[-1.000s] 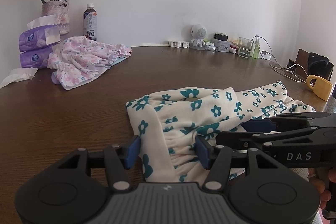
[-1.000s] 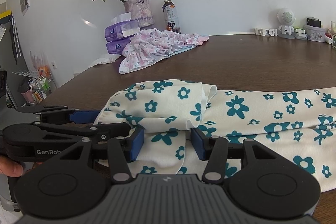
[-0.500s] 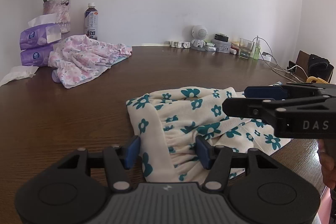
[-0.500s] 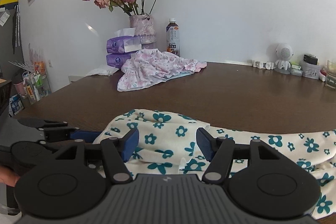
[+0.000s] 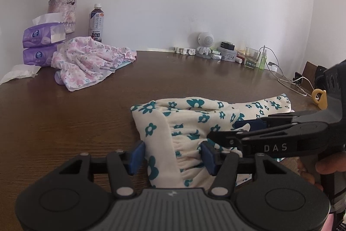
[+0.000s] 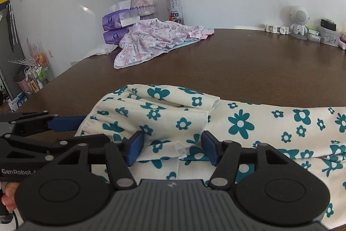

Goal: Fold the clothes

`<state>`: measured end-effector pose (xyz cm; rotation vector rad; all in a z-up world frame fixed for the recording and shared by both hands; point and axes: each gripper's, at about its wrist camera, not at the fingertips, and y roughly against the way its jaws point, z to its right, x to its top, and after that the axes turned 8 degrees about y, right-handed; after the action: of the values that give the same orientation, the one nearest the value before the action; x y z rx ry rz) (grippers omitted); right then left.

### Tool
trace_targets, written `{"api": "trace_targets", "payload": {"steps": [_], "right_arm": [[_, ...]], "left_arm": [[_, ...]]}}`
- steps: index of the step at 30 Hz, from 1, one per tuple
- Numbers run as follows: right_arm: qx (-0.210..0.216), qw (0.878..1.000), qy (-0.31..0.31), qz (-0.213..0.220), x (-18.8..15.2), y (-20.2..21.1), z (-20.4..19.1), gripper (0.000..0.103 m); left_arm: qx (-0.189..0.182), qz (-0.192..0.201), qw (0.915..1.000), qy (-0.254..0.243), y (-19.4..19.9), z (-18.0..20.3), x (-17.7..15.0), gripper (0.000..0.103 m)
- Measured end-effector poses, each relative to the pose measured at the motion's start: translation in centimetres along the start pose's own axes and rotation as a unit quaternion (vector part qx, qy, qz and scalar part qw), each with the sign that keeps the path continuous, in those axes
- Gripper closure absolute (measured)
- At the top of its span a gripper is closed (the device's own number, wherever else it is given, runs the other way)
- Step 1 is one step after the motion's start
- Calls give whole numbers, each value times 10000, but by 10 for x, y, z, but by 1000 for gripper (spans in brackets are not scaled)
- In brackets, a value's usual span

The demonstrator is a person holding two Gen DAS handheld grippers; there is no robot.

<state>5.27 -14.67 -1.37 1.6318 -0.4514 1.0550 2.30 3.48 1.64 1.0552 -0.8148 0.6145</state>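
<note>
Since half a second earlier, right gripper point(image 5: 227, 130) dropped from above the cloth back down onto it, close beside left gripper point(image 5: 172, 157). Left to right across the wooden table point(image 5: 64, 114): crumpled tissue point(image 5: 19, 73) at far-left edge; two stacked purple tissue packs point(image 5: 42, 44); vase of dried roses point(image 5: 62, 12) behind them; tea bottle point(image 5: 96, 23) beside vase; pink floral garment point(image 5: 90, 60) heaped in front of these, well apart from the work. Cream garment with teal flowers point(image 5: 186, 120) lay at near edge, gathered waistband end bunched toward left gripper, rest stretched rightward. Left gripper jaws stood wide apart, straddling the gathered band, blue pads point(image 5: 136, 154) on either side, nothing pinched. Right gripper entered from the right, fingers lying over the folded flap; from its own camera point(image 6: 172, 148) jaws likewise spread wide over the flap's edge, no cloth clamped. Fingers of a hand point(image 5: 324, 166) visible on right gripper's handle. Along far wall to the right: white robot figurine point(image 5: 205, 41), glass point(image 5: 252, 56), cables point(image 5: 289, 81), yellow mug point(image 5: 319, 96).
</note>
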Motion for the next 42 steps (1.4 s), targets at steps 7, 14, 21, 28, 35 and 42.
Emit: {"api": "trace_targets", "payload": {"steps": [7,14,21,28,35,42], "right_arm": [[-74,9999,70,-40,1,-1,-3,43],[-66,10000,61,-41,1,0,-2,43],[-93,9999,99,-53,2,-1,-3,42],[-136,9998,160,-69,2,-1,-6,42],[-112,9998,128,-57,2,-1,-5,42],[-83,9999,64,-40,1,0,-2,42]], "left_arm": [[-71,103,9999,66,6,2,29,49],[115,-269,9994,-173,-18,7,39,49],[177,-438,9984,-300,-29,5,30,51],[140,-482,9986,-184,-30,0,28,50],[97,-459,9989,-84,-29,-2,28,50],[138,-102,9998,77,-13,-4,38,54]]}}
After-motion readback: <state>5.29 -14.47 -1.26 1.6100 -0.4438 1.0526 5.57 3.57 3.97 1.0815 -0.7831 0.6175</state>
